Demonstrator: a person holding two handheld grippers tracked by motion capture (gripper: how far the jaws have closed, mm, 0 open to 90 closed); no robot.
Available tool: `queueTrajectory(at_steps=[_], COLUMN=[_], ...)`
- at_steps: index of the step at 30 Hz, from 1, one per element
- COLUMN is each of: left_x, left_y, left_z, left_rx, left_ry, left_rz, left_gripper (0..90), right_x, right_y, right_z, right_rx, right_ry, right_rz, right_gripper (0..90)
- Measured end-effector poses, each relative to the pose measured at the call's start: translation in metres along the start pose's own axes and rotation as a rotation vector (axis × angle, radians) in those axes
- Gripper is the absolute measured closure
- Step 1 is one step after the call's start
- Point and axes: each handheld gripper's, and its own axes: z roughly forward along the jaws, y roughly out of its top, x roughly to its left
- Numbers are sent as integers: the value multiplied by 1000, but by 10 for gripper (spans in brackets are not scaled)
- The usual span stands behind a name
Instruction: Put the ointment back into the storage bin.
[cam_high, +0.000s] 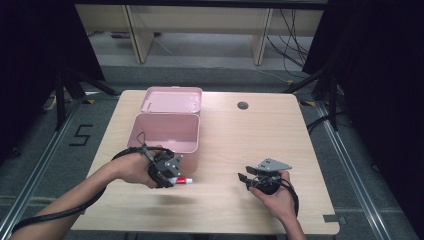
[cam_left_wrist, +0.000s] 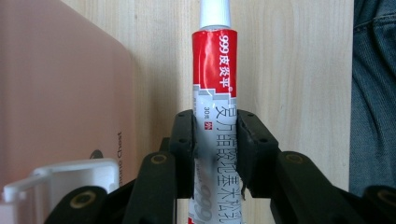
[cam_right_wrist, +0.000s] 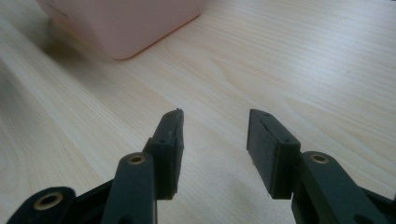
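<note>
One ointment tube (cam_left_wrist: 215, 93) clamped in left tongs (cam_left_wrist: 215, 140); right tongs (cam_right_wrist: 215, 140) released; one pink box (cam_high: 167, 132) on tabletop (cam_high: 240, 145).

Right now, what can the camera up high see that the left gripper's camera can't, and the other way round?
The high view has the whole table, the pink box's open lid and the right hand-held gripper, open over bare wood. The left gripper view has the print on the red and white tube and the pads pressing its sides. Both have the left hand-held gripper, the tube and the pink box.
</note>
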Motion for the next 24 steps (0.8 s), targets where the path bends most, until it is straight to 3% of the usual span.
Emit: queueTrajectory(at_steps=[1, 2, 5, 7, 8, 9, 10, 11, 12, 14, 17, 24], left_x=[0, 0, 0, 0, 1, 1, 1, 1, 1, 3, 3, 5], left_y=[0, 0, -1, -1, -1, -2, -2, -2, -3, -3, -4, -5], left_z=[0, 0, -2, -3, -4, -5, -5, -6, -7, -9, -11, -17], left_rx=[0, -6, -1, -9, 1, 1, -3, -1, -11, -1, -7, 5], left_ry=[1, 1, 3, 5, 1, 6, 5, 7, 11, 15, 17, 23], left_rz=[1, -5, 0, -8, -1, 2, -4, -5, -11, 3, -11, 3], left_gripper=[694, 693, 694, 694, 694, 694, 694, 694, 694, 694, 694, 693], right_x=[2, 0, 1, 1, 0, 0, 2, 0, 0, 2, 2, 2], right_y=[0, 0, 0, 0, 0, 0, 0, 0, 0, 0, 0, -1], right_z=[0, 0, 1, 0, 0, 0, 1, 0, 0, 0, 0, 1], right_rx=[5, 1, 4, 9, 6, 6, 5, 7, 6, 9, 6, 5], right_ry=[10, 2, 11, 6, -1, -1, 14, -2, -2, 6, 7, 11], right_rz=[23, -2, 19, 16, -7, -7, 26, -5, -7, 21, 21, 24], right_gripper=[570, 570, 570, 570, 570, 570, 570, 570, 571, 570, 570, 570])
